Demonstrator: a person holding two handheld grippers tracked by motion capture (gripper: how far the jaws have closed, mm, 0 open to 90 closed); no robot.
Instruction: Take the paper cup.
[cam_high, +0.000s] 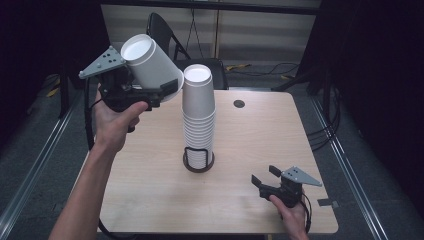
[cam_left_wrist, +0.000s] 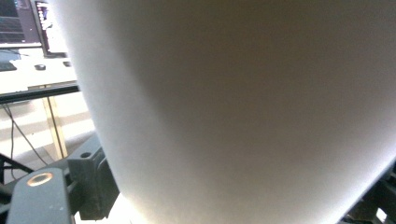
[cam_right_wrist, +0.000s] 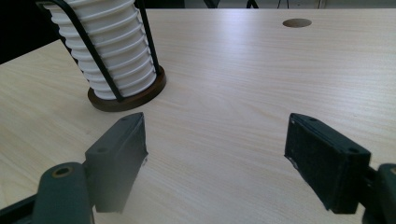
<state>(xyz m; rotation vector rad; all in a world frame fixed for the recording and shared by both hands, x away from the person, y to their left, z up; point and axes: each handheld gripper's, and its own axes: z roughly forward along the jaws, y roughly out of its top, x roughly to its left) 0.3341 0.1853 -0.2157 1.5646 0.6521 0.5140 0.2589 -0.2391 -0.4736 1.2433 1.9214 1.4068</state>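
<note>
White cup (cam_left_wrist: 233, 102) wall up close, left tool (cam_high: 167, 90) gripping its rim.

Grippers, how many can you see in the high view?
2. The left claw is raised at upper left, holding a tilted white paper cup; the right claw rests open on the table at lower right.

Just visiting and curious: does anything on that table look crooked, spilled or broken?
Nothing is spilled or damaged. The stack of cups stands upside down in its holder, leaning slightly. The one odd item is the single cup, held tilted in the air by the left gripper beside the stack's top. The right gripper rests open on the table.
</note>
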